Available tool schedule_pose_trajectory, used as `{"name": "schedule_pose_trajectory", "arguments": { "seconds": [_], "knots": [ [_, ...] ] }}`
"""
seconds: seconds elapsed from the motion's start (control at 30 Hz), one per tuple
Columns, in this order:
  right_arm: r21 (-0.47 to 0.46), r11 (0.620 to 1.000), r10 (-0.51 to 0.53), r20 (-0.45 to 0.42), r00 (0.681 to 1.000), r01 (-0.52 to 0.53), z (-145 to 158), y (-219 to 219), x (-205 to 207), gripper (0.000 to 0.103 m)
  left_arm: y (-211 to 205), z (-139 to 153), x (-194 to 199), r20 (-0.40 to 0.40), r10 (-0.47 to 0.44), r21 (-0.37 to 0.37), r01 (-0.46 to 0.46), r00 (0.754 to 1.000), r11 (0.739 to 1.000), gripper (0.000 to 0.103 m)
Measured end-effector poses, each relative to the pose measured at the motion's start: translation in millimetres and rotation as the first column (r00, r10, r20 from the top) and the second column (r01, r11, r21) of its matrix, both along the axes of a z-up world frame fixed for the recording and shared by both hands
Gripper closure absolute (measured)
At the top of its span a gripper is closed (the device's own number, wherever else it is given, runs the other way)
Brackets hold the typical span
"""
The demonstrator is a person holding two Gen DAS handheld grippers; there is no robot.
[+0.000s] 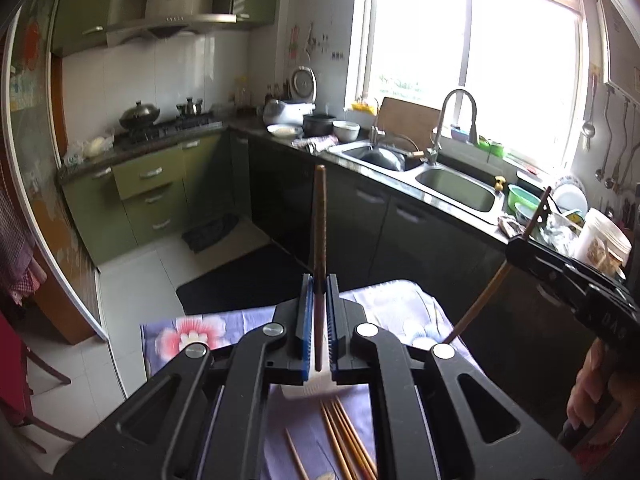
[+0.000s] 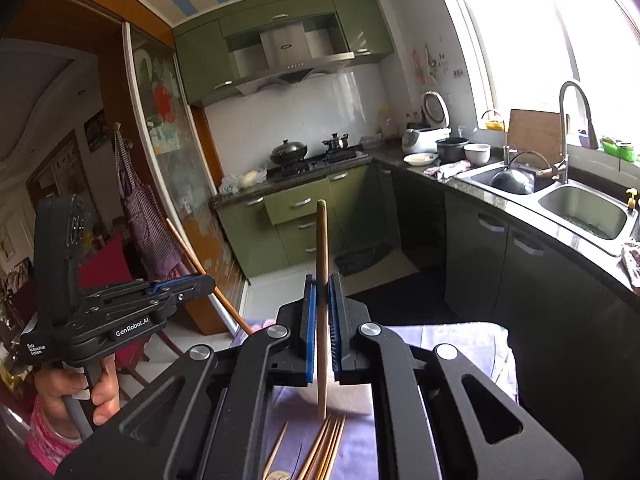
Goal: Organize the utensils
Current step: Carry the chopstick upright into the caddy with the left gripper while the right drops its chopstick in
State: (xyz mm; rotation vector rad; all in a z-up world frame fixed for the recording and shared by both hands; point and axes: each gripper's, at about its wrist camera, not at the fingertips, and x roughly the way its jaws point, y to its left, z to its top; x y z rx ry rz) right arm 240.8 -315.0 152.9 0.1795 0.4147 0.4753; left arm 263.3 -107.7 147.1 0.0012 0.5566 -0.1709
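In the left wrist view my left gripper (image 1: 320,284) is shut on a dark brown chopstick (image 1: 319,220) that stands upright between the blue pads. At the right edge my right gripper (image 1: 516,248) is shut on a second, tilted chopstick (image 1: 480,304). In the right wrist view the right gripper (image 2: 321,284) clamps this lighter chopstick (image 2: 321,240), and the left gripper (image 2: 208,282) at the left holds its slanted chopstick (image 2: 188,252). Several loose chopsticks (image 1: 344,432) (image 2: 324,448) lie below on the table's purple floral cloth (image 1: 192,336) (image 2: 460,344), beside a white object (image 1: 316,390) (image 2: 348,398).
A dark counter with a double sink (image 1: 456,190) and tall faucet (image 1: 460,112) runs along the right under a bright window. Dishes and a jar (image 1: 604,240) crowd its near end. A red chair (image 1: 24,380) stands left. A person's hand (image 2: 80,392) grips the left handle.
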Motion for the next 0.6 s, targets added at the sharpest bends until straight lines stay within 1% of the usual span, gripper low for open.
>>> {"name": "schedule_pose_trajectory", "arguments": {
  "seconds": [0.07, 0.1, 0.2, 0.37, 0.47, 0.6],
  "knots": [
    [0.013, 1.0, -0.007, 0.008, 1.0, 0.007, 3, 1, 9, 0.096, -4, -5, 16, 0.016, 0.023, 0.016, -0.023, 1.0, 1.0, 0.097],
    [0.015, 1.0, -0.013, 0.015, 1.0, 0.013, 4, 2, 13, 0.096, -5, -11, 23, 0.007, 0.029, 0.021, -0.029, 1.0, 0.999, 0.097],
    [0.02, 0.999, -0.026, 0.027, 0.999, 0.026, 5, 6, 30, 0.096, -7, -31, 42, -0.039, 0.046, 0.031, -0.045, 0.998, 0.999, 0.097],
    [0.015, 0.999, -0.051, 0.025, 0.998, 0.051, 1, 14, 54, 0.096, -5, -73, 67, -0.133, 0.078, 0.09, -0.066, 0.988, 0.994, 0.096],
    [-0.006, 0.998, -0.068, 0.019, 0.998, 0.068, -6, 20, 66, 0.096, 1, -92, 68, -0.167, 0.077, 0.092, -0.062, 0.983, 0.994, 0.096],
    [-0.042, 0.996, -0.08, -0.007, 0.997, 0.079, -21, 25, 79, 0.096, 7, -99, 63, -0.172, 0.07, 0.085, -0.056, 0.983, 0.995, 0.096]
  ]
}}
